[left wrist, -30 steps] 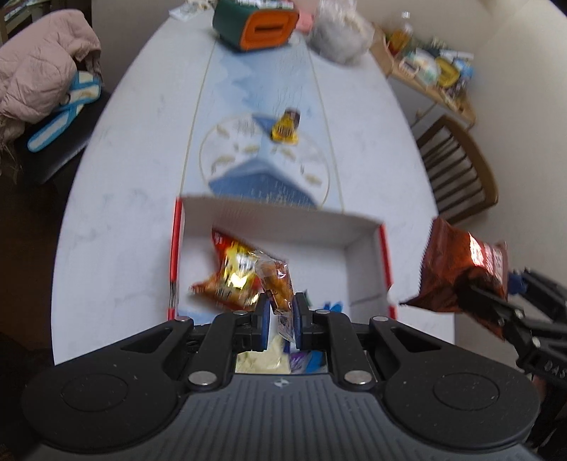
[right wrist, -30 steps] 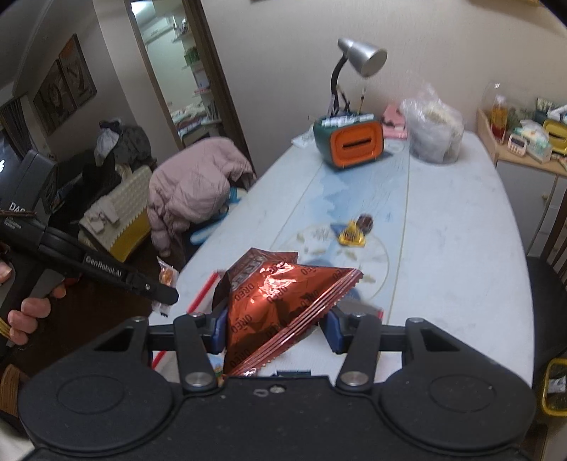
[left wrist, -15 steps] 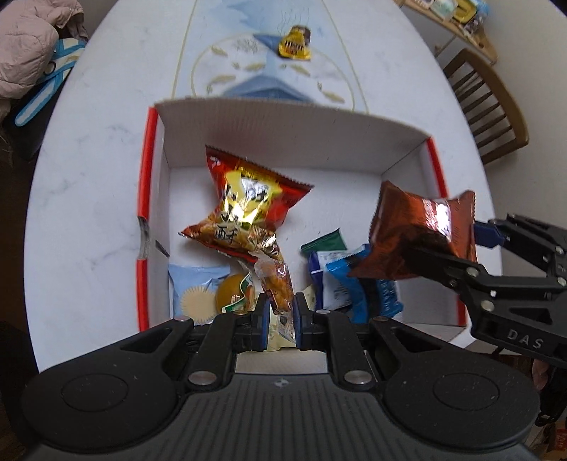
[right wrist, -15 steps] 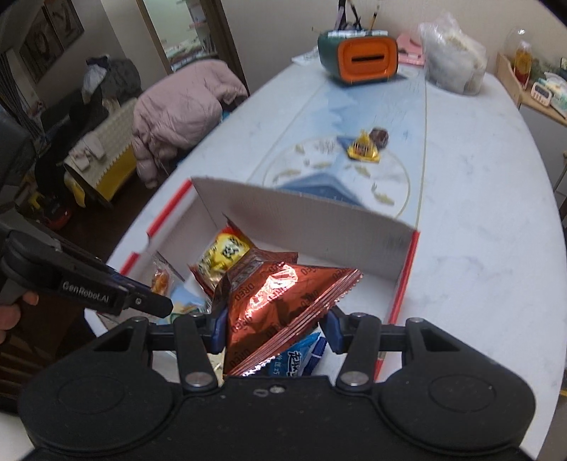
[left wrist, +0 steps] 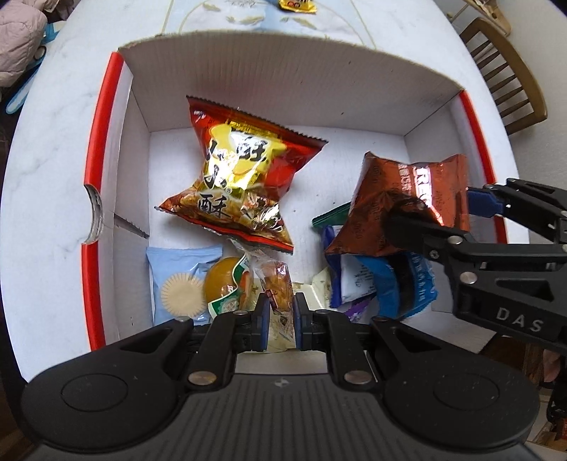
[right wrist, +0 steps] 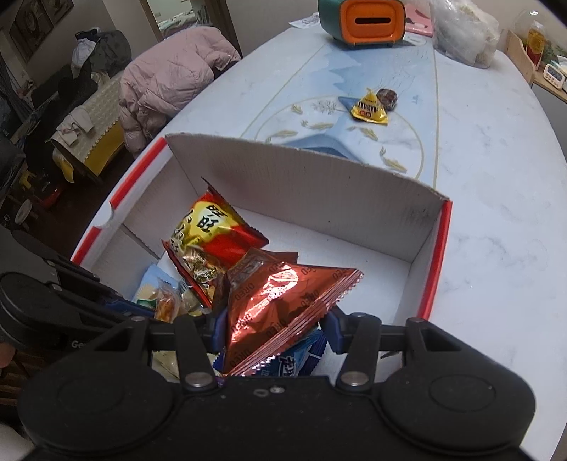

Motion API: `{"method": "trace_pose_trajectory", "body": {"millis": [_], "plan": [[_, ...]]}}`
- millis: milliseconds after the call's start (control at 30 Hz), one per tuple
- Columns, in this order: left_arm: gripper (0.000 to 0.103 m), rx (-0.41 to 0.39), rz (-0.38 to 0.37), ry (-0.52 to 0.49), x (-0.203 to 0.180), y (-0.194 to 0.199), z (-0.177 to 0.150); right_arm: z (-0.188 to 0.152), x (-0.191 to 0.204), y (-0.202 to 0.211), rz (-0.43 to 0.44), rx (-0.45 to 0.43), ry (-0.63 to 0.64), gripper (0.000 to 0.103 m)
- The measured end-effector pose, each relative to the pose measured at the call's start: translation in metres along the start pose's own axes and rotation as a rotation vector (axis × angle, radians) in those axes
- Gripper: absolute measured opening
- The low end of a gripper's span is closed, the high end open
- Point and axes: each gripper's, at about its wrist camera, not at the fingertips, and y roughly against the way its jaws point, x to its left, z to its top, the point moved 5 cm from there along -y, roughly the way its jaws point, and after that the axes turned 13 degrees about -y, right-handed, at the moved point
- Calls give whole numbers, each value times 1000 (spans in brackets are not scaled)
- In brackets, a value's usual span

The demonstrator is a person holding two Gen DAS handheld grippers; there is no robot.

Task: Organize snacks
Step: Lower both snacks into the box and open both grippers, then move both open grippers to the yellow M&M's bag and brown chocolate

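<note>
A white cardboard box (left wrist: 283, 92) with red edges holds several snacks, among them a red and gold chip bag (left wrist: 241, 170). My left gripper (left wrist: 278, 315) is shut on a small clear-wrapped pastry (left wrist: 276, 283), low inside the box's near side. My right gripper (right wrist: 274, 328) is shut on a copper Oreo bag (right wrist: 283, 301), held over blue packets (left wrist: 372, 280) at the box's right side. The Oreo bag also shows in the left wrist view (left wrist: 400, 205). The box also shows in the right wrist view (right wrist: 319, 198).
A yellow M&M's packet (right wrist: 368, 108) and a dark round sweet (right wrist: 387, 96) lie on the table (right wrist: 496, 212) beyond the box. An orange and green holder (right wrist: 361, 19) and a plastic bag (right wrist: 464, 32) stand at the far end. A wooden chair (left wrist: 510, 81) stands to the right.
Both grippers have moved forward and down into the box, each still holding its snack. The Oreo bag now hangs low over the blue packets.
</note>
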Motion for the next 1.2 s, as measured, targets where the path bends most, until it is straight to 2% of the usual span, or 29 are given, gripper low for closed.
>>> {"method": "trace_pose_trajectory", "body": {"millis": [300,467,733,867,967,1200], "plan": [[13,14,6,11,3,-13,-3,-1,-3,-3,-1,16,-23,54],[14,2,-4,11,5,-10,-7,-4,-6,-2,4,18,-40,62],[32,-48,-29,6,6,8,-14,-9,-4,12,26,7,-48,67],[51,-93,-32,3,3,25,-16,-8,-1,24,39,-18,-48,74],[54,-123,-41,6,3,37,-11,-5,2,36,47,-42,-42,77],[56,-220,-40,-6,4,77,-3,8,9,72,50,-127,-18,88]]}}
